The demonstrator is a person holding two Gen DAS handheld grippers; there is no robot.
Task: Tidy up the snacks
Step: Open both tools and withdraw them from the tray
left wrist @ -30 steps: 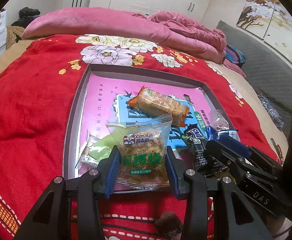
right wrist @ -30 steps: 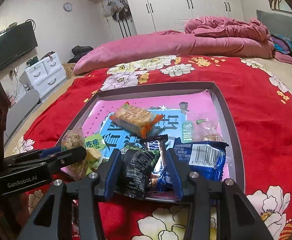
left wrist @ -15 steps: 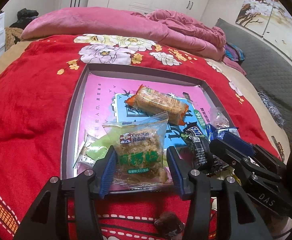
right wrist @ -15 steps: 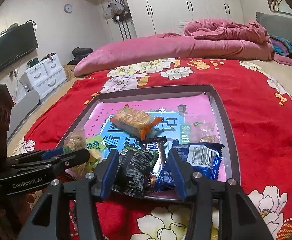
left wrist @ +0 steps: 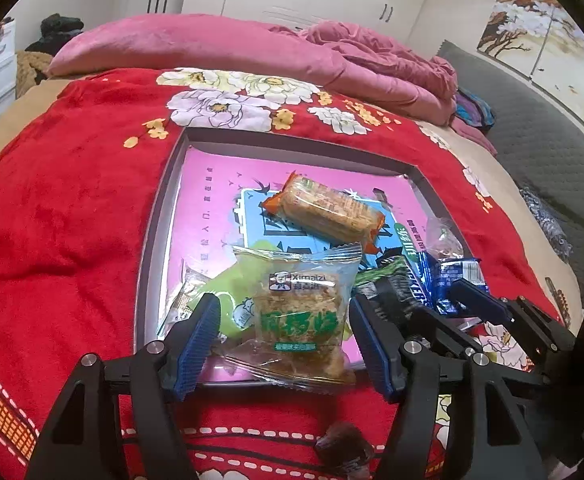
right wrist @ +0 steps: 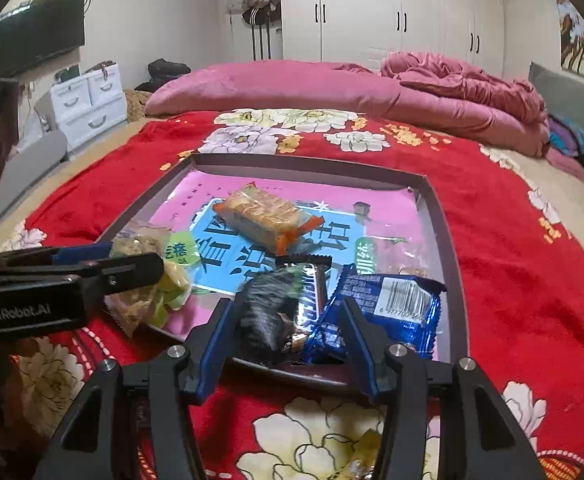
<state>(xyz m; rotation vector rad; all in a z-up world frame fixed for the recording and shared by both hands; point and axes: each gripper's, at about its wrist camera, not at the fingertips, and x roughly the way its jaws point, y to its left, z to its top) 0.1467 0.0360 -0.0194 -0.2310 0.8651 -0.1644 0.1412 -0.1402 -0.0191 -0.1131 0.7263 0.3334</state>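
A shallow grey tray (left wrist: 153, 236) with a pink and blue liner lies on the red bed cover and holds several snacks. My left gripper (left wrist: 285, 326) is open, its fingers either side of a clear Ximaizi snack packet (left wrist: 298, 316) at the tray's near edge. My right gripper (right wrist: 287, 324) is open around a dark green packet (right wrist: 263, 312) and a Snickers bar (right wrist: 312, 292), with a blue packet (right wrist: 392, 300) beside it. An orange cracker pack (left wrist: 324, 208) lies mid-tray. The tray also shows in the right wrist view (right wrist: 450, 264).
A small brown wrapped sweet (left wrist: 344, 450) lies on the cover in front of the tray. A pink duvet (right wrist: 332, 84) is piled at the bed's far side. White drawers (right wrist: 87, 100) and a TV (right wrist: 35, 44) stand at the left.
Both grippers have opened wider and drawn back a little from the tray. The Ximaizi packet and the dark packets now lie loose between the fingers.
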